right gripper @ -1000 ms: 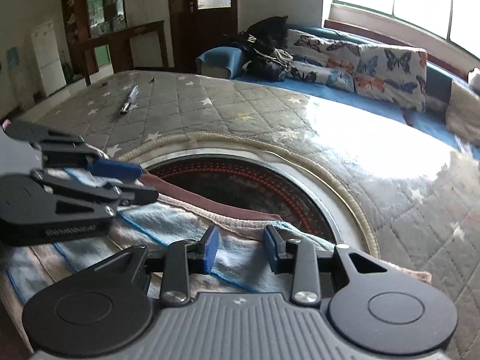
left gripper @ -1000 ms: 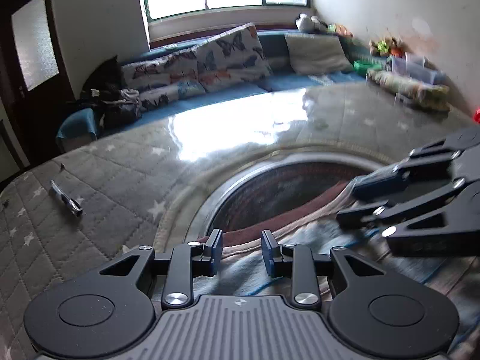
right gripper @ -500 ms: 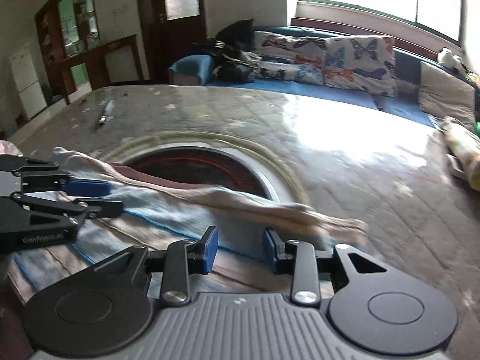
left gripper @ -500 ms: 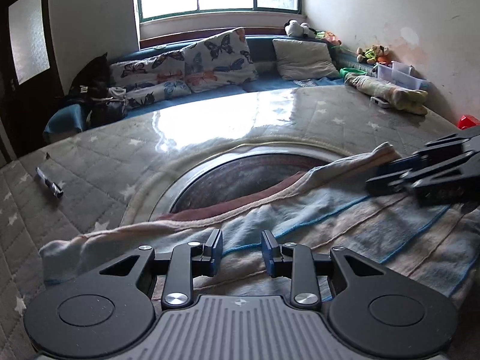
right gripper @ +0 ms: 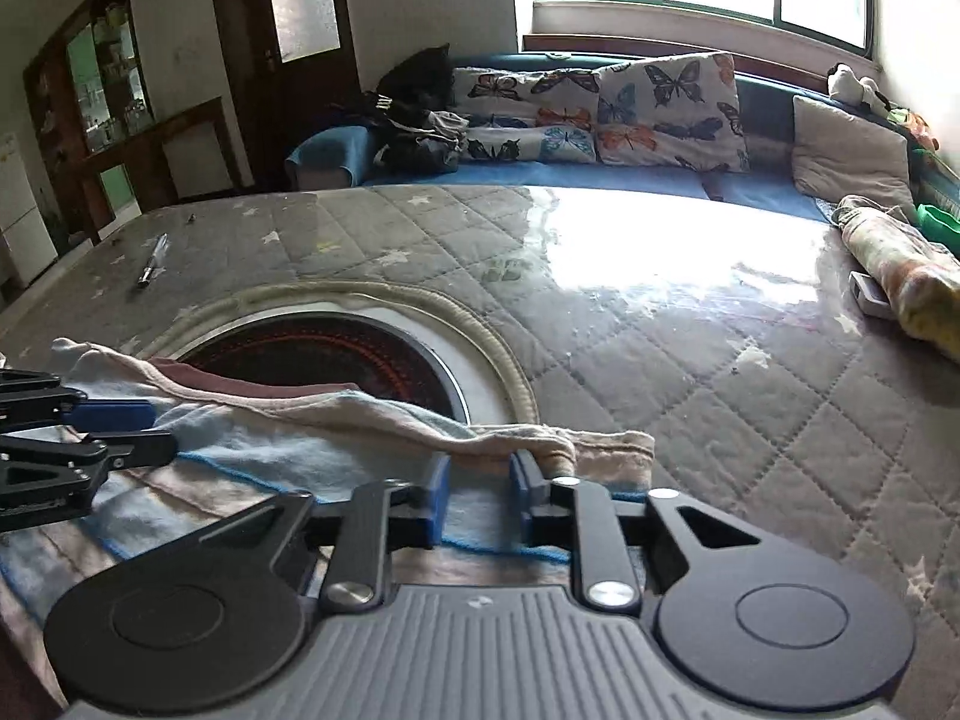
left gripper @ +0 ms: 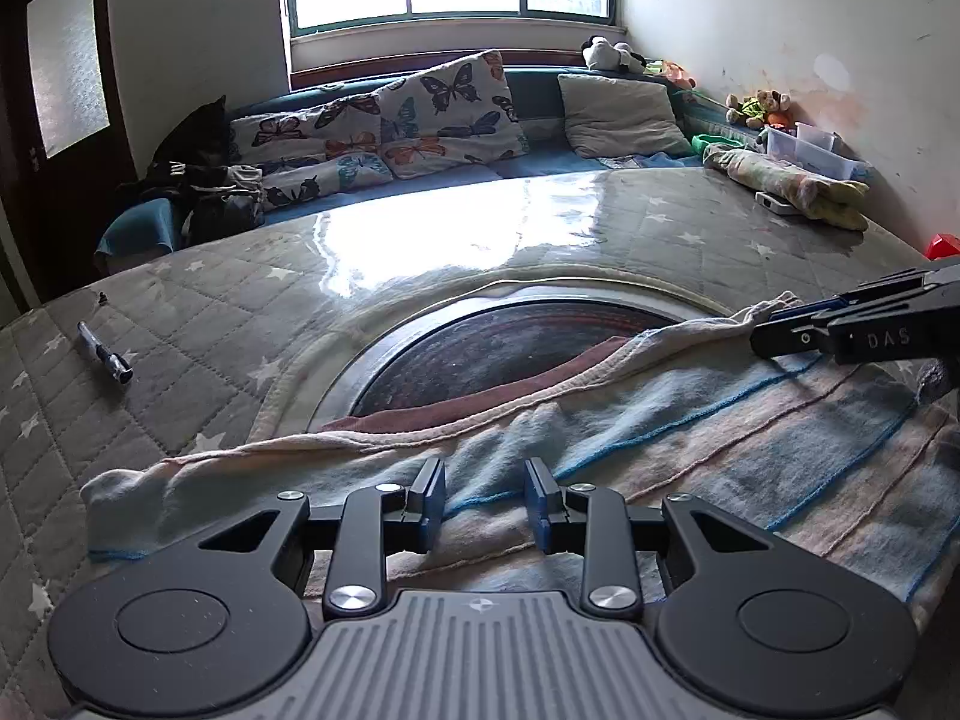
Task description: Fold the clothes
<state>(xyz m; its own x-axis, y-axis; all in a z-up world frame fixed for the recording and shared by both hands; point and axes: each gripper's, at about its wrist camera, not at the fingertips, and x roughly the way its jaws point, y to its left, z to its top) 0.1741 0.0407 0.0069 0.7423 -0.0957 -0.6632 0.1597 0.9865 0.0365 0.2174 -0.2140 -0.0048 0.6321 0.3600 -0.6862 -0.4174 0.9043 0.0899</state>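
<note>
The striped garment [left gripper: 690, 444] lies spread on the counter [left gripper: 210, 360], both grippers [left gripper: 484, 501] [right gripper: 478, 495] part-open over it and gripping nothing, so a shallow pinch could catch one layer and skew the fold.

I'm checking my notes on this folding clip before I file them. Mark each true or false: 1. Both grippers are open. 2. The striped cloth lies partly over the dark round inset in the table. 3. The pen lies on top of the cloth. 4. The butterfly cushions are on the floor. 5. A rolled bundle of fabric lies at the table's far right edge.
1. True: the left gripper and the right gripper both show a gap between their fingers.
2. True: the striped cloth covers the near part of the round inset.
3. False: the pen lies apart from it on the quilted table cover.
4. False: the butterfly cushions lean on the blue sofa.
5. True: the rolled bundle lies there.
</note>
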